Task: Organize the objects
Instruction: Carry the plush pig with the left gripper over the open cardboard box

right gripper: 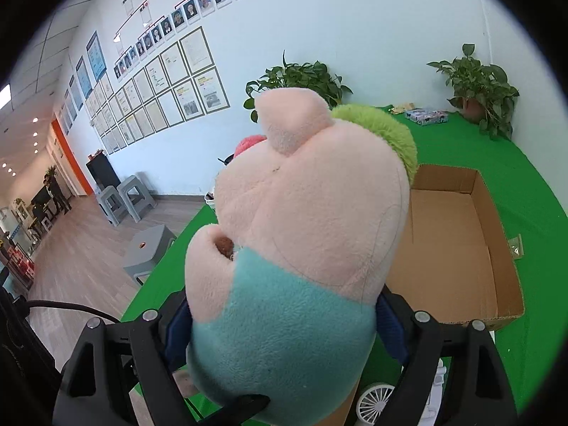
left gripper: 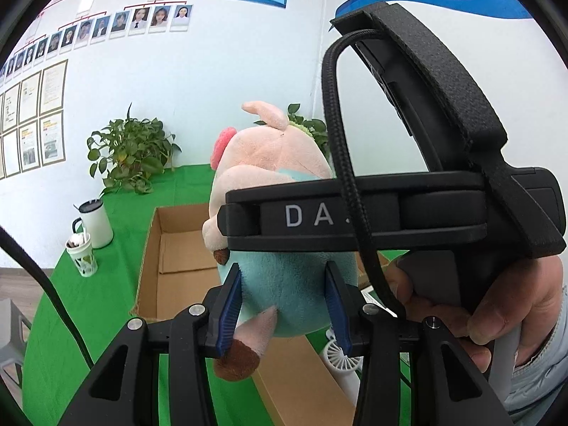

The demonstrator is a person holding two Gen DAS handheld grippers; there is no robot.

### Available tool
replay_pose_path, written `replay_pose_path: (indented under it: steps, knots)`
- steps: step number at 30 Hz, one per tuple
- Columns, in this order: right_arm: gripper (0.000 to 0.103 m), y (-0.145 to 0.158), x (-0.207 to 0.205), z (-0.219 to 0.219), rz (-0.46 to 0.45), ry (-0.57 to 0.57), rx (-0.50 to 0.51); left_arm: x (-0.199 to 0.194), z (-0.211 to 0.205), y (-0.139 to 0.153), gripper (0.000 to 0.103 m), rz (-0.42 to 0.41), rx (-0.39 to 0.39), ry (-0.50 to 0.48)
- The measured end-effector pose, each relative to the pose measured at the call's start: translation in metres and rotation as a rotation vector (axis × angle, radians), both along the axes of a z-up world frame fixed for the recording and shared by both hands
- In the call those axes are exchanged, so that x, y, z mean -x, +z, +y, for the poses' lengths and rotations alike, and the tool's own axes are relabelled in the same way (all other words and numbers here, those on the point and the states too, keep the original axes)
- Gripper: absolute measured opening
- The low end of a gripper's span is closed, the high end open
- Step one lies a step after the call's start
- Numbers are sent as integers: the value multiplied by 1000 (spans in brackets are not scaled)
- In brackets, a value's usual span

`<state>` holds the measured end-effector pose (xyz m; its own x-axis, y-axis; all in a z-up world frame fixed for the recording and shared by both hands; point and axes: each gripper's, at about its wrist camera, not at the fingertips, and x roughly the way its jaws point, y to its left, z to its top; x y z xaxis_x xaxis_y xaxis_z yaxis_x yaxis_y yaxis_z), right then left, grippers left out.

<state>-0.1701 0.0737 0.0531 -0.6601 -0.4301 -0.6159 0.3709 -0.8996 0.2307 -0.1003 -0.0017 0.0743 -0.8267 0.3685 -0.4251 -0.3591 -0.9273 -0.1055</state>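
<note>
Left wrist view: the plush pig [left gripper: 280, 213] fills the centre of the frame, its turquoise body sitting between the blue pads of the left tongs [left gripper: 284, 305], which look closed on it, though the right pad's contact is hard to confirm. One pink leg with a brown hoof hangs down at the lower centre beside the left pad. Across the pig's middle runs the black body of the right tongs' handle, gripped by the person's right hand [left gripper: 490, 316] at the lower right.

In the right wrist view the same toy crowds the frame, and the right tongs [right gripper: 284, 326] pinch its turquoise body from both sides, the blue pads just showing at its flanks. So both tongs appear to hold one toy, aloft above the green worktop [right gripper: 532, 195].

The relation that matters: the open cardboard box [right gripper: 461, 234] lies beyond and below the pig, to the right of centre in the right wrist view and behind the toy at centre left in the left wrist view. The pig's long axis stands roughly upright, head up and away from both tongs. The box looks bare inside, so the likely next step is carrying the toy forward and lowering it in. A white handheld fan [right gripper: 376, 401] lies at the lower edge, near the box's front wall.
</note>
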Motion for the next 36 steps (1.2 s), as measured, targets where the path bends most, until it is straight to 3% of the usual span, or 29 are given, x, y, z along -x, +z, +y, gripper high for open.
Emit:
replay_pose_path:
  steps: [7, 19, 26, 36]
  knots:
    - [85, 2, 9, 2, 32, 2, -13, 1, -12, 16, 42, 25, -10, -3]
    - [85, -3, 47, -6, 5, 8, -32, 48, -28, 17, 41, -8, -32, -9]
    - [85, -18, 75, -20, -53, 51, -29, 84, -50, -4, 41, -72, -46, 11]
    - [85, -73, 123, -50, -208, 121, -22, 148, -97, -70, 40, -247, -79, 76]
